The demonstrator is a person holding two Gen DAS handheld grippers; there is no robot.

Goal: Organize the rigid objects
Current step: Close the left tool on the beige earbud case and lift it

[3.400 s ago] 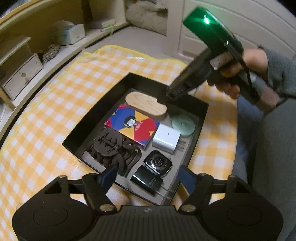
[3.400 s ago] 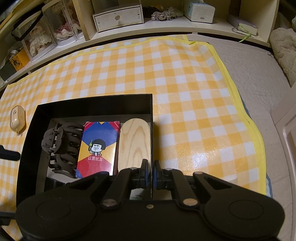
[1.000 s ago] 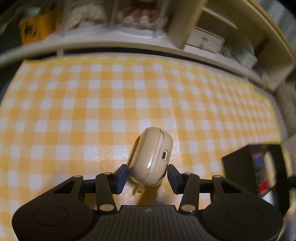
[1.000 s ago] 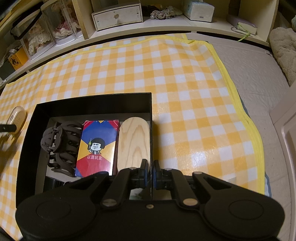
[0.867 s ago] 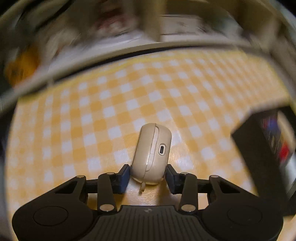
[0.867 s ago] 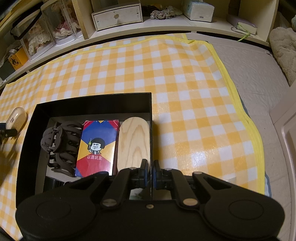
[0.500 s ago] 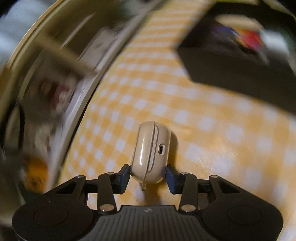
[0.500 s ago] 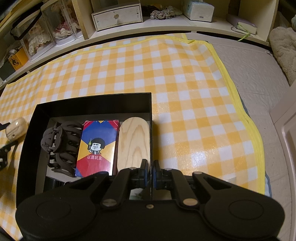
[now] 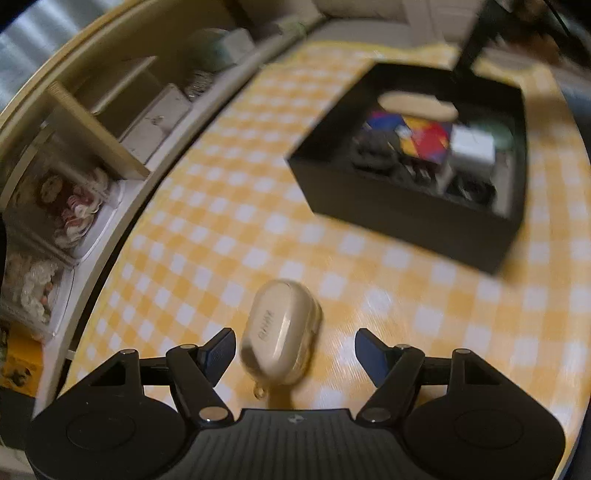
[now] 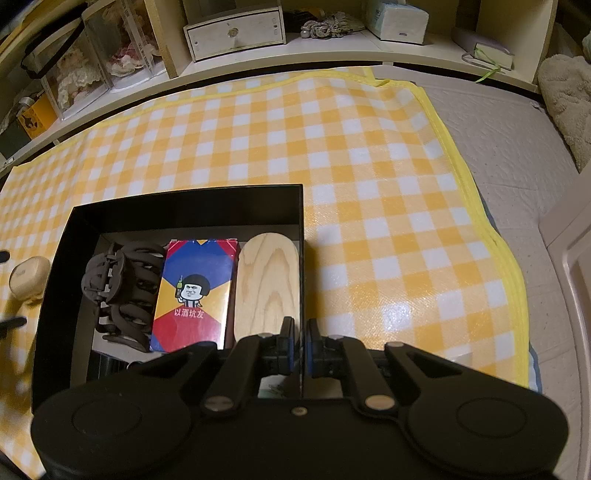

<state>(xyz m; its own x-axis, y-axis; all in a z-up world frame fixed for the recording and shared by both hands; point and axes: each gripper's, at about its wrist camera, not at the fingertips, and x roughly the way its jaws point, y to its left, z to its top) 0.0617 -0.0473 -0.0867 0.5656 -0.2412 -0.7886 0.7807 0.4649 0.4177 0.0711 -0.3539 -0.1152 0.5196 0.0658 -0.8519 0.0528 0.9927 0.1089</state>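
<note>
A beige earbud case (image 9: 280, 332) lies on the yellow checked mat between the fingers of my left gripper (image 9: 295, 349), which is open and not touching it. The case also shows at the left edge of the right wrist view (image 10: 27, 277), just outside the black box. The black box (image 9: 406, 218) holds a dark hair claw (image 10: 122, 288), a colourful card box (image 10: 194, 291), a wooden oval piece (image 10: 267, 280), a white charger (image 9: 472, 147) and other small items. My right gripper (image 10: 300, 349) is shut on the box's right wall (image 10: 302, 258).
Shelves with a small white drawer unit (image 10: 236, 31), a tissue box (image 10: 399, 18) and clear display cases (image 10: 92, 66) run along the far side. The mat's yellow border (image 10: 476, 206) ends at a grey quilted surface on the right.
My left gripper carried the earbud case toward the black box, then opened; the case now lies loose on the mat, rolled onto another side. The right gripper has not moved.
</note>
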